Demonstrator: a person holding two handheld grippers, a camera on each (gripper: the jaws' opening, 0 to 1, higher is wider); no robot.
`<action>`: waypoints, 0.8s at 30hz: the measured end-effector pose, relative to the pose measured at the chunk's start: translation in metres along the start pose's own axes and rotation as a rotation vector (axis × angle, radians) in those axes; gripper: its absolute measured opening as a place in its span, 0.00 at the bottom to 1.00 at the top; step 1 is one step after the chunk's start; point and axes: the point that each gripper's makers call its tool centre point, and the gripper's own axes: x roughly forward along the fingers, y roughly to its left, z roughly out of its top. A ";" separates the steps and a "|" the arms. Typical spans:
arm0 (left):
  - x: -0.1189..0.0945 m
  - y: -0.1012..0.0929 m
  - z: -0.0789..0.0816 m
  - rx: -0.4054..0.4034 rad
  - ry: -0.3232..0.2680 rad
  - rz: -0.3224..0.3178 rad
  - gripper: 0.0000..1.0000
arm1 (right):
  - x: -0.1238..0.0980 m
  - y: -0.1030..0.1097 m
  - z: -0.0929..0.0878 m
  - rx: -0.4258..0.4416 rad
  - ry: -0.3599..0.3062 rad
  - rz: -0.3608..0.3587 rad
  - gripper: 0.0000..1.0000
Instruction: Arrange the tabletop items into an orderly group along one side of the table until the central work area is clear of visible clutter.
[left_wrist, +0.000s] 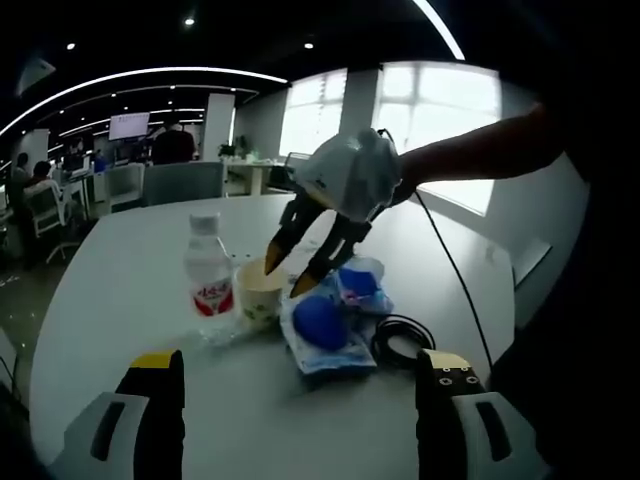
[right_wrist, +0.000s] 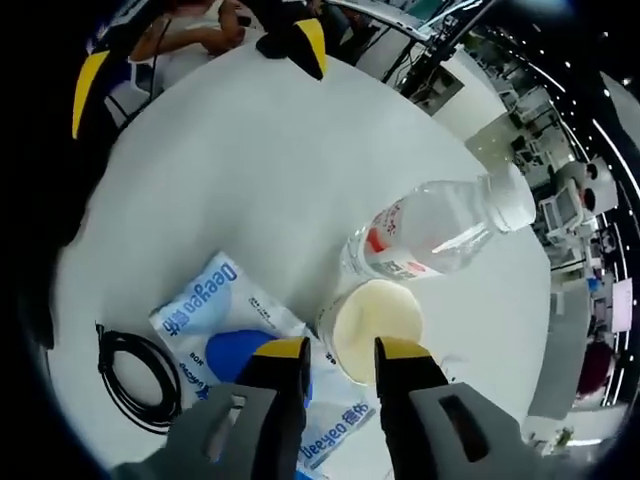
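The right gripper (right_wrist: 340, 360) sat nearest the lens in the right gripper view, its two yellow-tipped jaws standing a narrow gap apart with nothing between them. Their tips hovered over the near rim of a paper cup (right_wrist: 372, 328), and whether they touched it could not be told. Just beyond the cup a clear water bottle (right_wrist: 432, 234) with a red label and a white cap stood touching or nearly touching it. To the left of the jaws lay two clear packets with blue contents and blue print (right_wrist: 226, 335), partly under the jaw tips, and farther left a coiled black cable (right_wrist: 135, 375) rested on the white table (right_wrist: 260, 160). Across the table, at the top of that view, the yellow tips of the left gripper (right_wrist: 185, 65) showed, well apart from the group.

In the left gripper view the left gripper (left_wrist: 300, 370) held its jaws wide apart and empty, low over the table's (left_wrist: 120, 290) near edge. Ahead of it, between the two jaws, the whole group sat together: the water bottle (left_wrist: 209, 272) at the left, the paper cup (left_wrist: 258, 290) beside it, the blue packets (left_wrist: 335, 315) to the right of the cup, and the black cable (left_wrist: 403, 338) just beside the packets on the right. The right gripper (left_wrist: 298, 268) reached down from above, one tip at the cup's rim and the other by the packets, with a person's arm (left_wrist: 480, 150) behind it.
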 end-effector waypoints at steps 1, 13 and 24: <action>0.000 0.000 0.000 0.001 -0.001 0.000 0.94 | -0.001 -0.002 0.000 0.009 -0.003 -0.008 0.28; -0.005 -0.003 0.006 -0.004 -0.011 0.020 0.94 | -0.030 -0.002 0.000 0.244 -0.086 -0.073 0.43; -0.005 -0.010 0.012 -0.026 -0.031 0.031 0.94 | -0.056 0.010 -0.013 0.610 -0.218 -0.109 0.53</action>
